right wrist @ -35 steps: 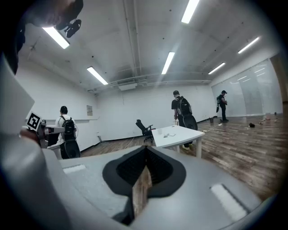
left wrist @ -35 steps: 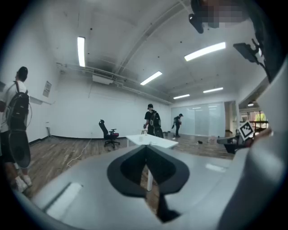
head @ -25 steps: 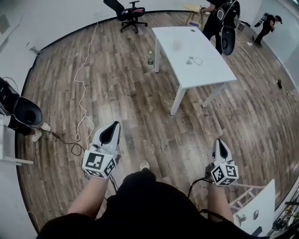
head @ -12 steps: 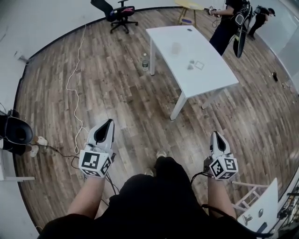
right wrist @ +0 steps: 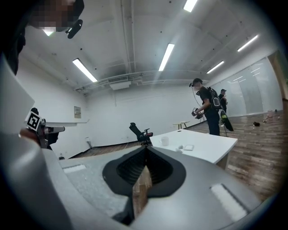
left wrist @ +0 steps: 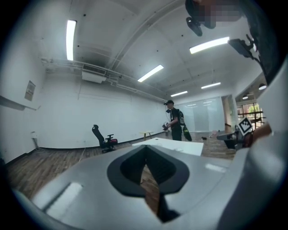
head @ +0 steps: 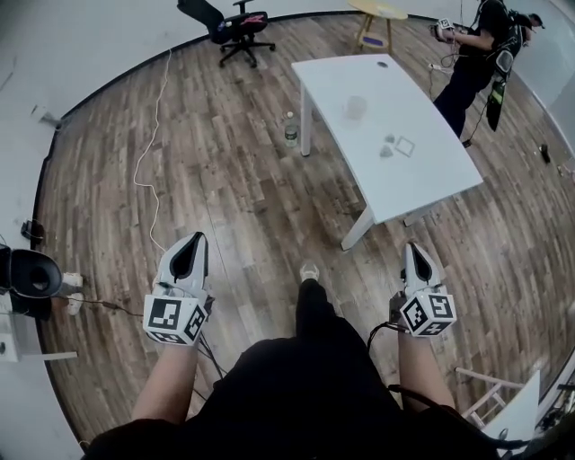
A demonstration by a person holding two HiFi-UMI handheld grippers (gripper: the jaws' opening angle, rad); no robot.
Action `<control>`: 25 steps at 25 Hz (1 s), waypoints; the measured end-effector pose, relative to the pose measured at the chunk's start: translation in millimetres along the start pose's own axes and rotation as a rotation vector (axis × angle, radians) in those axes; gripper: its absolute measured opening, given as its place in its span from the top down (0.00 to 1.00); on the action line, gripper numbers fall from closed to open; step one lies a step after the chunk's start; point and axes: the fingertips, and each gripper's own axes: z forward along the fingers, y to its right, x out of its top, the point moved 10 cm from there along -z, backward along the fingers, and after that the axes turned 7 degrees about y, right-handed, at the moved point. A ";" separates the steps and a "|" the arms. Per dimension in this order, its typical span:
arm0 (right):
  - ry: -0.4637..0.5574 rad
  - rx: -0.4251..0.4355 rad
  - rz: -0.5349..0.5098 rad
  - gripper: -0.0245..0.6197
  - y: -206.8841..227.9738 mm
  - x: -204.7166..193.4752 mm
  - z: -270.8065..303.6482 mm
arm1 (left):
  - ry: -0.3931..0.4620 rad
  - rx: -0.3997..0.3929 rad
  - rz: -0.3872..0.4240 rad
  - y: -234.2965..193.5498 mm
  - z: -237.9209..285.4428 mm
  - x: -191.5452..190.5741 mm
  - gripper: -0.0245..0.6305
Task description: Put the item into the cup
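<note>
A pale cup point(head: 356, 108) stands on the white table point(head: 431, 180), far ahead of both grippers. Near it lie a small grey item point(head: 387, 151) and a flat square piece point(head: 404, 145). The right gripper view also shows the cup point(right wrist: 164, 140) and the small item point(right wrist: 180, 147) on the table point(right wrist: 211, 150). My left gripper point(head: 199, 237) and right gripper point(head: 414, 247) are held out over the wooden floor, well short of the table. Each is shut with nothing in it: the left gripper point(left wrist: 145, 147) and the right gripper point(right wrist: 145, 148) have their tips meeting.
A bottle point(head: 290, 130) stands on the floor by a table leg. A white cable point(head: 153, 171) trails along the left. A black office chair point(head: 235, 20) and a small yellow table point(head: 377, 11) stand at the back. A person point(head: 472, 58) stands beyond the table.
Both grippers have been carried forward over the floor. The table has shifted right in the head view, and the person behind it has moved to the right.
</note>
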 end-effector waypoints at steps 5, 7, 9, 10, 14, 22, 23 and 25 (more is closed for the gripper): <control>-0.030 0.019 -0.010 0.96 18.9 5.9 79.1 | -0.009 0.008 -0.015 -26.6 68.3 7.1 0.96; -0.041 0.037 -0.006 0.96 28.5 12.0 114.9 | -0.014 0.011 -0.021 -34.1 100.8 12.6 0.96; -0.046 0.066 -0.003 0.96 36.1 18.0 151.3 | -0.018 0.013 -0.029 -40.5 135.4 18.6 0.96; -0.047 0.078 0.000 0.96 40.0 19.9 169.0 | -0.016 0.011 -0.029 -42.3 152.8 22.7 0.96; -0.054 0.112 0.011 0.96 53.9 24.2 231.5 | 0.021 -0.003 -0.021 -47.8 209.1 39.9 0.96; -0.054 0.153 -0.007 0.96 74.8 34.7 306.6 | -0.016 0.011 -0.030 -61.2 268.3 28.9 0.96; -0.050 0.146 -0.010 0.96 78.8 36.3 310.5 | -0.020 0.006 -0.033 -63.4 276.8 27.0 0.96; -0.040 0.122 -0.016 0.96 85.6 39.1 318.7 | -0.019 -0.013 -0.042 -70.7 299.3 26.6 0.96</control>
